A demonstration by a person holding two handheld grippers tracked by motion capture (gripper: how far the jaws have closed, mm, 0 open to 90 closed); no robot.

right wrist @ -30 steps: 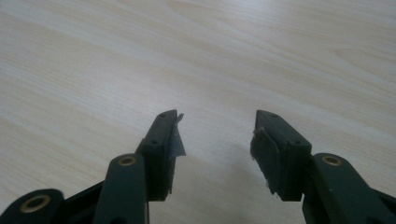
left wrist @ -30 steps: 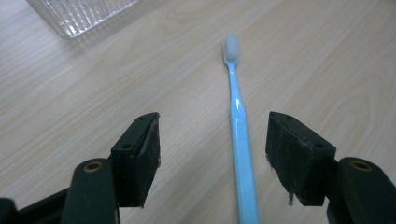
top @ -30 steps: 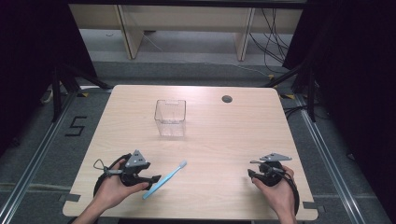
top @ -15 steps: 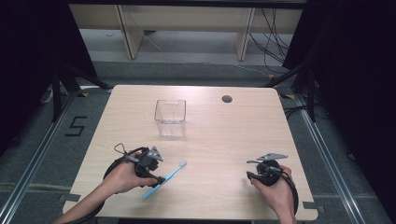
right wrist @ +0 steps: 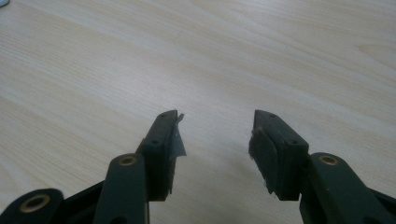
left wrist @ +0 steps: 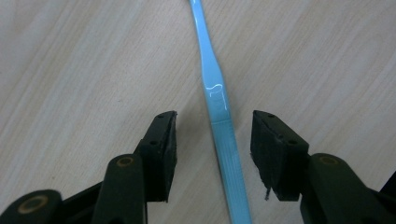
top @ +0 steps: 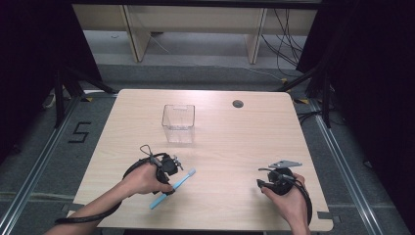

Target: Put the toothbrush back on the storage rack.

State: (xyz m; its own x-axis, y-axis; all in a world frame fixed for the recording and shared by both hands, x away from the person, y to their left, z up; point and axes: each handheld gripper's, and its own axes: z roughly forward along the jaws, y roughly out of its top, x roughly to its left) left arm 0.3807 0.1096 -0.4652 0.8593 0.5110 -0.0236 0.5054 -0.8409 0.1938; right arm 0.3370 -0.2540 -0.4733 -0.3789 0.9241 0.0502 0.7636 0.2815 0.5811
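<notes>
A light blue toothbrush (top: 172,188) lies flat on the wooden table (top: 235,142), its head pointing to the far right. My left gripper (top: 169,182) stands open right over it. In the left gripper view the blue handle (left wrist: 219,116) runs up between the two black jaws, touching neither. My right gripper (top: 260,182) hovers open near the table's front right, with bare wood between its jaws (right wrist: 215,135). A clear plastic box (top: 178,123) stands upright beyond the toothbrush, towards the table's middle.
A small dark round hole (top: 238,104) sits in the tabletop at the far right of the middle. Black cables trail from both grippers off the front edge. Shelving legs and dark frames stand past the far edge.
My left gripper has moved right and forward, turning down over the toothbrush handle until the jaws straddle it. The right gripper has barely shifted.
</notes>
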